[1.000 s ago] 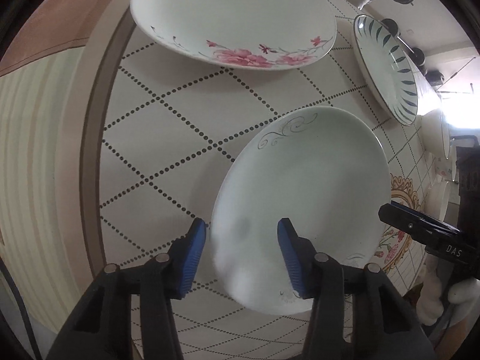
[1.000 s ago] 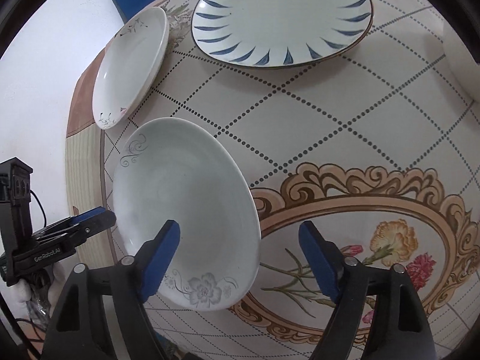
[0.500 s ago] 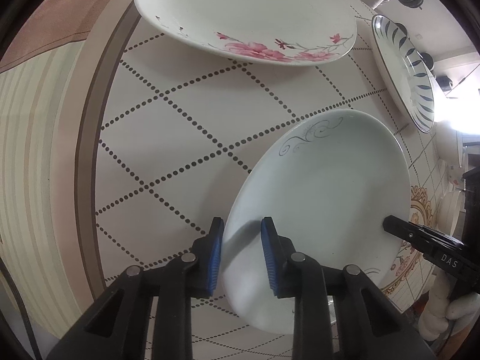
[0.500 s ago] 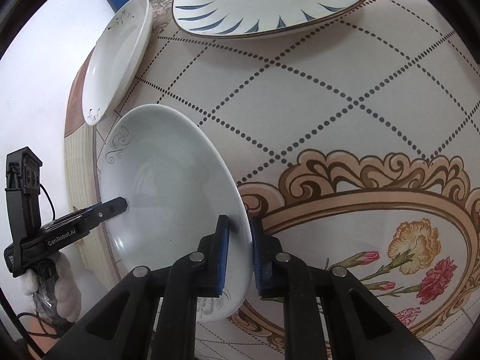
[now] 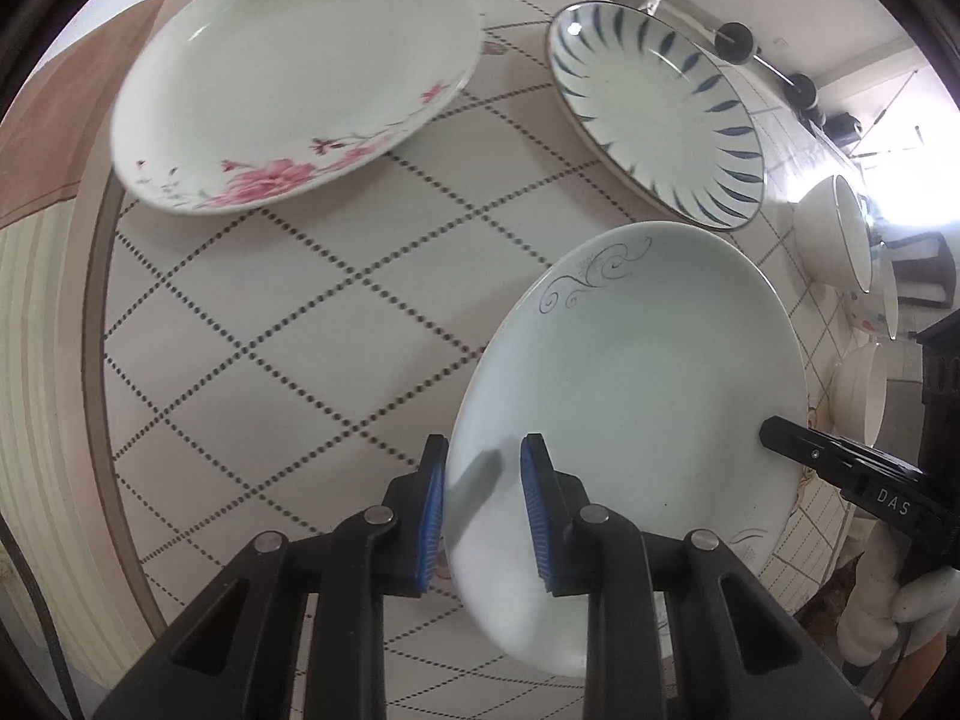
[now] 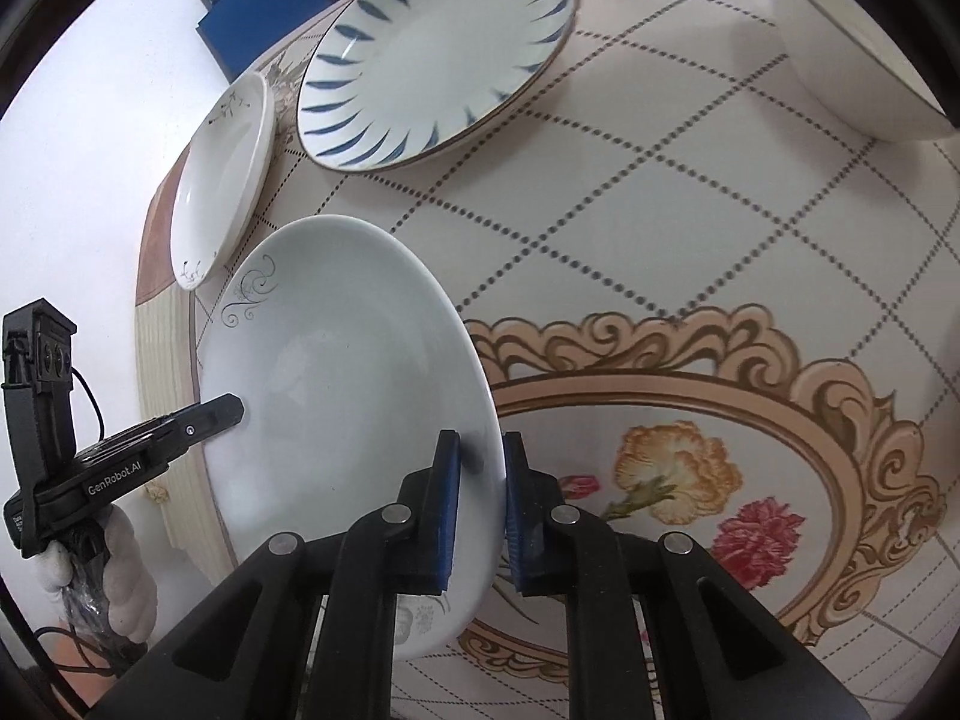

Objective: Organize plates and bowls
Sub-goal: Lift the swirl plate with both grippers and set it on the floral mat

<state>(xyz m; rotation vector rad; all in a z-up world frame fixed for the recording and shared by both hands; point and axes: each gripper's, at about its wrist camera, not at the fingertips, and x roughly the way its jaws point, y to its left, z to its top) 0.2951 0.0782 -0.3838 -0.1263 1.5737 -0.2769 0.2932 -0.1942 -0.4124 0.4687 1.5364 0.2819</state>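
Two handheld claws gripped one pale plate with a grey scroll motif (image 5: 636,372) from opposite sides. The left claw (image 5: 483,516) had just narrowed onto the plate's near rim, its blue pads (image 5: 433,516) pressing either face of the edge. The right claw (image 6: 480,504) had likewise just closed, its pads clamped on the rim at the other side. The plate sat tilted above a desk (image 5: 270,330) covered in a cloth of dotted diamond lines and a floral medallion. Elsewhere on the desk lay a white plate with pink flowers (image 5: 294,78), a plate with blue radial strokes (image 5: 654,108) beside it, and white bowls (image 5: 840,240) toward the far right edge. In the right wrist view a gloved hand (image 6: 120,570) held the left claw's handle.
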